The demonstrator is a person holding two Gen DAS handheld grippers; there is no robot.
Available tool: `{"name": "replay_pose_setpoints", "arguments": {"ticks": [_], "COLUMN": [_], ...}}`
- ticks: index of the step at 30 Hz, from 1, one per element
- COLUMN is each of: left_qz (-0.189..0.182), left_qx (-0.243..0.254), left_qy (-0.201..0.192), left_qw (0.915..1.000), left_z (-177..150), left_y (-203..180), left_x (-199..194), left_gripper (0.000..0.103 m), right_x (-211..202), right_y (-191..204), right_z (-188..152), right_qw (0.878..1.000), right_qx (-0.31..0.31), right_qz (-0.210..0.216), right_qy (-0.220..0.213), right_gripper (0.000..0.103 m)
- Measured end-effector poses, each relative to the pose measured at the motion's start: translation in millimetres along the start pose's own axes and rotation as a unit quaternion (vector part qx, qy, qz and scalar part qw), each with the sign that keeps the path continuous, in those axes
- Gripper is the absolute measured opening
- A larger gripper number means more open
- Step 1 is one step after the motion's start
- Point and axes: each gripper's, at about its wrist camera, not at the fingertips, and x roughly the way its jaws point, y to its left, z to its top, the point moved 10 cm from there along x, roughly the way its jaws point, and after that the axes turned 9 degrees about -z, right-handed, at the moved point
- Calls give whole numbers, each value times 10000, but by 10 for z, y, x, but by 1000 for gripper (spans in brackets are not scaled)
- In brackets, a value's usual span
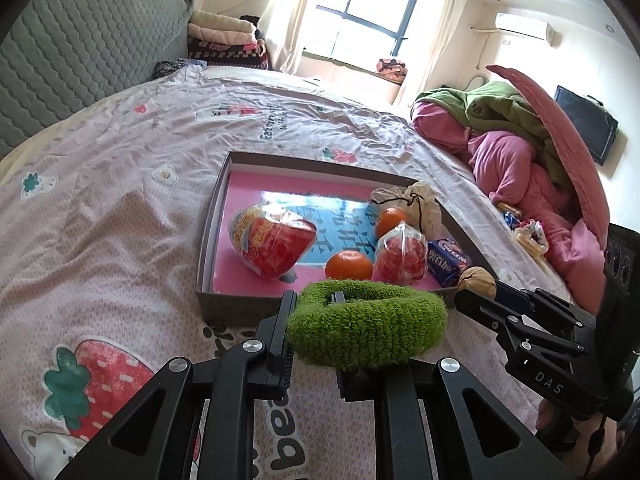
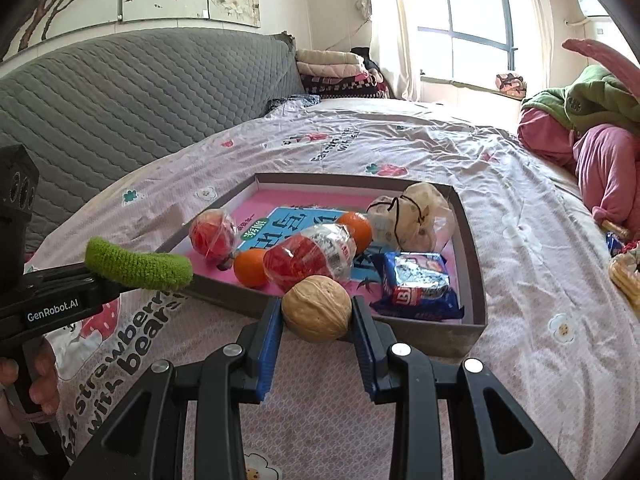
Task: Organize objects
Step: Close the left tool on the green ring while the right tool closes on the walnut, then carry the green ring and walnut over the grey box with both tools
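My left gripper (image 1: 314, 300) is shut on a fuzzy green hair scrunchie (image 1: 366, 324), held above the bedsheet just short of the near wall of the shallow grey box (image 1: 224, 304). In the right wrist view the scrunchie (image 2: 138, 266) hangs at the left. My right gripper (image 2: 316, 306) is shut on a tan walnut (image 2: 318, 308), held over the box's near rim (image 2: 436, 334). In the left wrist view the walnut (image 1: 477, 283) shows at the box's near right corner. Inside the box lie two oranges (image 1: 348, 266), wrapped red snacks (image 1: 272, 242), a blue biscuit packet (image 2: 416, 280) and a cream drawstring pouch (image 2: 416, 212).
The box rests on a pink strawberry-print bedsheet (image 1: 100, 220). Pink and green bedding (image 1: 516, 148) is heaped at the right, with small loose items (image 1: 528, 236) beside it. A grey quilted headboard (image 2: 140, 92) runs along the left. A hand (image 2: 40, 376) holds the left gripper's handle.
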Motion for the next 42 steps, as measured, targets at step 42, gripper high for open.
{"name": "replay_pose_setpoints", "arguments": {"ticks": [42], "left_qz": [396], "left_qx": [71], "left_qy": [229], "left_qw": [9989], "left_z": [244], "left_y": [288], "left_x": [628], "left_gripper": [17], "right_x": [397], "right_y": [-462], "right_z": [122], "right_qw": [9986], "right_qx": [-64], "right_qz": [-491], "right_qy": [181], "right_gripper": [35]}}
